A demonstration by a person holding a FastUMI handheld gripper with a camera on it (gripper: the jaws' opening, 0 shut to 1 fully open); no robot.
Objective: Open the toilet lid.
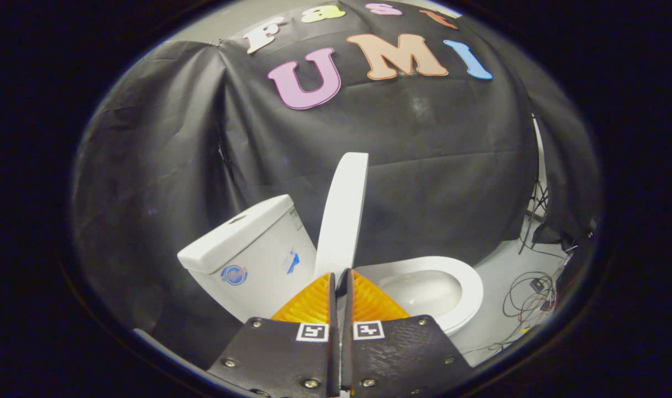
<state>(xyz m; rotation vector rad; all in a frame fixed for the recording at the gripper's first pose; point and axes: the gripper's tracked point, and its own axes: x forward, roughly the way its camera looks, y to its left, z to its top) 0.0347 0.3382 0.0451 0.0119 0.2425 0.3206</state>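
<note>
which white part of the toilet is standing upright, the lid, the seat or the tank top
The lid: it stands on edge just beyond the shut gripper. The seat and the tank top lie flat.

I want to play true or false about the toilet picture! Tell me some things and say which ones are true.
1. The toilet lid stands up, raised off the bowl. True.
2. The seat is lifted up with the lid. False: it lies flat on the bowl, around the opening.
3. The gripper has its orange fingers spread wide apart. False: they are pressed close together, with only a thin gap.
4. The tank sits beside the raised lid. True.
5. Cables lie on the floor beyond the bowl. True.
6. The tank's cover is off. False: it sits on top.
</note>
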